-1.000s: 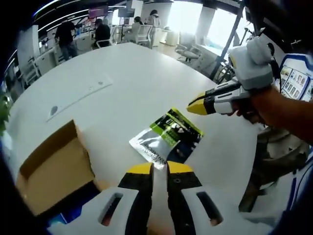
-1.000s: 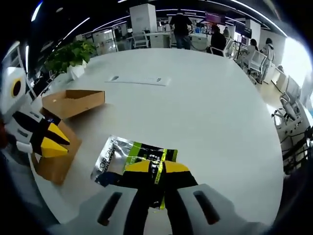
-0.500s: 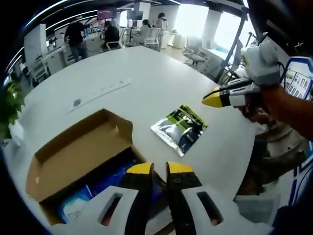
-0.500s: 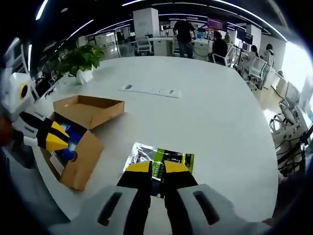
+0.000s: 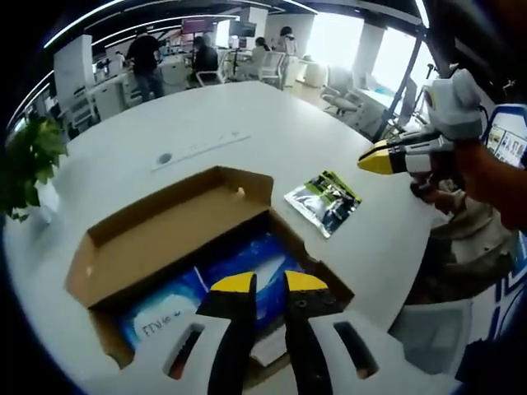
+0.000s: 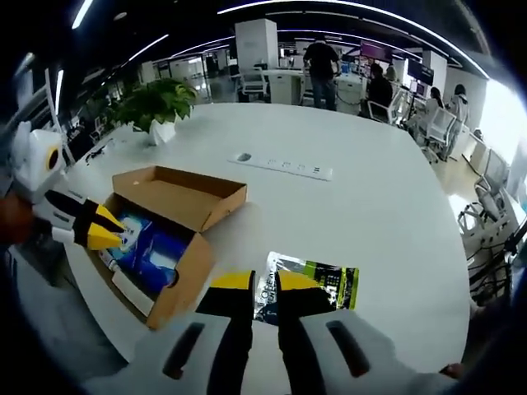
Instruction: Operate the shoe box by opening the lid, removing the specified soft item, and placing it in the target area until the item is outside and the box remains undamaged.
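Box: cardboard shoe box [image 5: 177, 239] [image 6: 169, 226] on the white table [image 5: 247, 115] [image 6: 387, 189], lid swung open and lying back flat on the side away from the left gripper. In the left gripper view it sits right under and ahead of the jaws; in the right gripper view it is ahead and to the left of the jaws.
Contents: blue packaging [image 5: 206, 288] [image 6: 152, 247] with some white print (too blurred to read) inside the open tray.
Pouch: flat soft pouch [image 5: 324, 202] [image 6: 309, 284], silver, green and black, lying on the table outside the box. It is ahead and to the right of the left gripper, near the box's right corner but apart from it; in the right gripper view it lies just past the yellow tips, partly hidden by them.
Left gripper: [image 5: 260, 282] [image 6: 105, 228] yellow tips a narrow gap apart, nothing between them, poised over the box's near edge.
Right gripper: [image 6: 254, 281] [image 5: 375, 158] tips nearly together with a thin gap, holding nothing; whether they touch the pouch I cannot tell. In the left gripper view it comes in from the right, held by a hand [image 5: 486, 177], above the table beyond the pouch.
Table extras: a white power strip [image 5: 202, 150] [image 6: 284, 164] well beyond the box; a potted plant [image 5: 29, 160] [image 6: 156, 103] at the far left edge.
Background: office with desks, chairs and people [image 6: 321, 62] standing.
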{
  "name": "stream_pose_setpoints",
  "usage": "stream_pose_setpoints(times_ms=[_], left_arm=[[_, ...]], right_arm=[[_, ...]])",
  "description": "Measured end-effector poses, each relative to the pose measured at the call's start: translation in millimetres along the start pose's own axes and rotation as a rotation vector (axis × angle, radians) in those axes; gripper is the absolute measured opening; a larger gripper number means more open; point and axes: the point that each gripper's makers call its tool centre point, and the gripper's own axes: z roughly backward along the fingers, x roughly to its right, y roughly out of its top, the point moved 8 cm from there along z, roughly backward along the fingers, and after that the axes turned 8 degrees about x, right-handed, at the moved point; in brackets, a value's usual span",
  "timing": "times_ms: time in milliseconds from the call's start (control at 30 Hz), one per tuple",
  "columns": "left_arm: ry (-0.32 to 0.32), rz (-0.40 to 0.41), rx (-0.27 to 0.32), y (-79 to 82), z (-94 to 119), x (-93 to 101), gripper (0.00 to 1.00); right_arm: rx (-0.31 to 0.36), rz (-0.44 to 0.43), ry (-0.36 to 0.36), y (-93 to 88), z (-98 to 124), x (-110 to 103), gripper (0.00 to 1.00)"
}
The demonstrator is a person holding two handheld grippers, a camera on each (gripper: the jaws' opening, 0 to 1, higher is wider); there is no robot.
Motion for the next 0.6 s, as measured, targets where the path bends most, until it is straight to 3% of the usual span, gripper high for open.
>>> stream_pose_setpoints(times_ms=[300, 600], left_arm=[[0.044, 0.044, 0.008, -21.8, 31, -33.7, 0.11], [0.077, 0.080, 0.015, -34.3, 54, -58.0, 0.11]], right_arm=[[-0.006, 0.019, 0.070, 6.3, -20, -54, 0.08], [-0.022, 0.045, 0.122, 10.6, -35, -90, 0.07]])
